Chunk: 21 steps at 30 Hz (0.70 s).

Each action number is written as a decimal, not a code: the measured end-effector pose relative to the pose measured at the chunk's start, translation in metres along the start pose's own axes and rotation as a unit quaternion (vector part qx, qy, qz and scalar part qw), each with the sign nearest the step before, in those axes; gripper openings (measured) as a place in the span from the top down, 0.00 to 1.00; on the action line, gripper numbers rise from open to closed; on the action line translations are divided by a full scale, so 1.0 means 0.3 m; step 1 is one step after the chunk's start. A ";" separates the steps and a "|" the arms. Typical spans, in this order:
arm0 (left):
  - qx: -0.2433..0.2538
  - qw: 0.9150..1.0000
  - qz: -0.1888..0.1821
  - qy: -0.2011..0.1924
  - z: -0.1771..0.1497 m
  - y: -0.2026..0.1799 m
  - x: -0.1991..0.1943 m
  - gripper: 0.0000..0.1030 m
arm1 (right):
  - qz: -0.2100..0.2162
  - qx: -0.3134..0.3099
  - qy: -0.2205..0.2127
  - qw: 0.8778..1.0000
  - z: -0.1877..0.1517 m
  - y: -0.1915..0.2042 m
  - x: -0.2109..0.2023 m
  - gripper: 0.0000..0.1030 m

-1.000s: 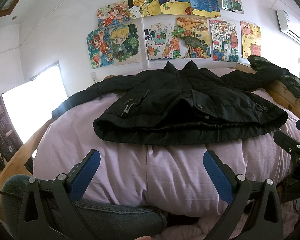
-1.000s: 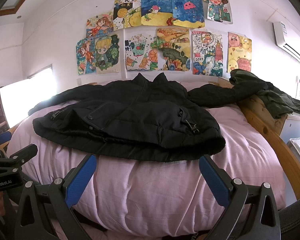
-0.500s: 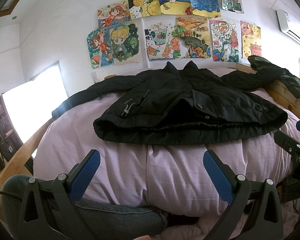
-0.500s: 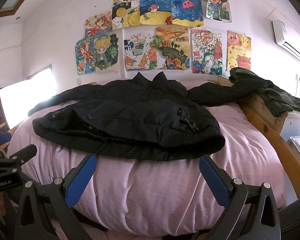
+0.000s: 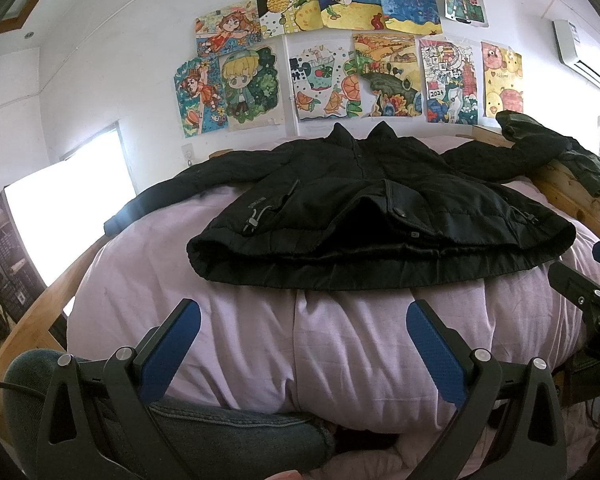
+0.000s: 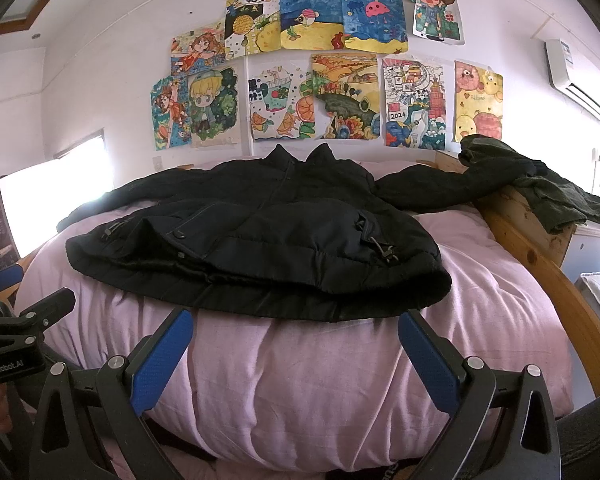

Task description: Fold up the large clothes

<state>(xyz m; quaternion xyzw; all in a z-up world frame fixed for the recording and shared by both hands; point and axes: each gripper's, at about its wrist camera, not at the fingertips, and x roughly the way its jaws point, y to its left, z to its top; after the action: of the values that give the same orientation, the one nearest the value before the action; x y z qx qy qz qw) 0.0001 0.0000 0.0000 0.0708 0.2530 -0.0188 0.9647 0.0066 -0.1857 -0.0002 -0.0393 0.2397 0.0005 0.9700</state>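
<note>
1. Left wrist view: a black jacket (image 5: 380, 216) lies spread across the frame's middle on the pink-quilted bed (image 5: 340, 340), sleeves out. The left tool (image 5: 304, 336) hovers low in the frame, jaws spread wide, holding nothing.
2. Right wrist view: the jacket (image 6: 268, 236) fills the centre. The right tool (image 6: 296, 344) sits just short of its hem, released and empty.

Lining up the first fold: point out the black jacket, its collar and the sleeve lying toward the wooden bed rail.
black jacket (image 5: 380, 236), left wrist view, front panel.
collar (image 6: 300, 156), right wrist view, upright neck.
sleeve (image 6: 424, 196), right wrist view, mid-sleeve.
</note>
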 end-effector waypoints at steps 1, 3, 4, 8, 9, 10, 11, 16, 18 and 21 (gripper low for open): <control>0.000 1.000 0.000 0.000 0.000 0.000 0.000 0.02 | 0.000 0.001 0.000 1.000 0.000 -0.001 0.000 0.00; 0.000 1.000 0.000 0.000 0.000 0.000 0.000 0.02 | 0.000 0.001 0.000 1.000 0.000 -0.001 -0.001 0.00; 0.000 1.000 0.000 0.000 0.000 0.000 0.000 0.02 | 0.000 0.001 0.000 1.000 0.000 -0.002 0.000 0.00; 0.000 1.000 0.000 0.000 0.000 0.000 0.000 0.02 | 0.000 0.001 0.001 1.000 0.001 -0.003 -0.001 0.00; 0.000 1.000 0.001 0.000 0.000 0.000 0.000 0.02 | 0.000 0.001 0.000 1.000 0.001 -0.003 -0.001 0.00; 0.000 1.000 0.001 0.000 0.000 0.000 0.000 0.02 | 0.000 0.001 0.001 1.000 0.001 -0.003 -0.001 0.00; 0.000 1.000 0.000 0.000 0.000 0.001 0.000 0.02 | 0.000 0.001 0.001 1.000 0.001 -0.003 0.000 0.00; 0.000 1.000 0.000 0.000 0.000 0.000 0.000 0.02 | 0.000 0.001 0.001 1.000 0.001 -0.004 -0.001 0.00; 0.000 1.000 0.000 0.000 0.000 0.001 0.000 0.02 | 0.000 0.001 0.001 1.000 0.001 -0.005 -0.001 0.00; 0.001 1.000 0.001 0.000 0.000 0.000 0.000 0.02 | 0.000 0.002 0.002 1.000 0.002 -0.007 -0.001 0.00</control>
<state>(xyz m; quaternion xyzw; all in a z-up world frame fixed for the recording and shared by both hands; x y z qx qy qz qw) 0.0001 0.0000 0.0000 0.0716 0.2532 -0.0183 0.9646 0.0067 -0.1876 0.0005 -0.0375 0.2414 0.0003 0.9697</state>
